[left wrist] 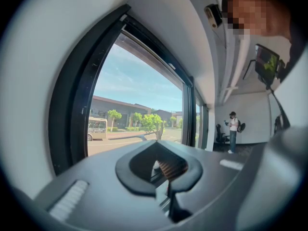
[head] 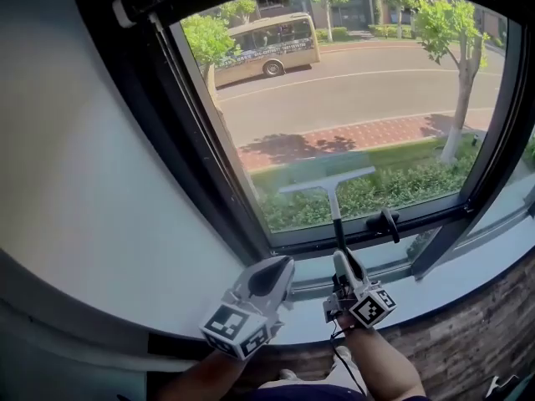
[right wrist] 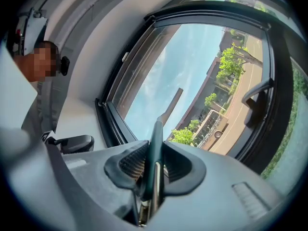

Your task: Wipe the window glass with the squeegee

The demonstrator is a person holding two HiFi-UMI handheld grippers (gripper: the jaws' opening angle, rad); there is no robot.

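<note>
— Squeegee (head: pixel 333 192), item one: where is it held?
— In the right gripper (head: pixel 343 261), close to the body and low over the sill (head: pixel 476 261). The jaws are clamped on the lower end of the handle, which is pinched between both pads and runs up and away.
— Item two, the left gripper (head: pixel 274 270)?
— Just beside the right one, also low over the sill. Its jaws are drawn together with nothing between them.
— Blade (head: pixel 328 180)?
— It lies crosswise, slightly tilted, on the lower part of the glass (head: pixel 359 98), above the bottom frame and left of the window handle (head: pixel 386 221). It looks to be touching the glass, but contact cannot be confirmed.
— Beyond the glass?
— A hedge, grass, a brick path, a road, a bus (head: pixel 266 47) and trees.
— Step in hand?
— Judged to be a wiping stroke low on the pane, with most of the glass lying above the blade.
— What does the next move call for?
— Probably even pressure, the blade flat to the glass, a straight steady stroke and a path clear of the window handle
</note>
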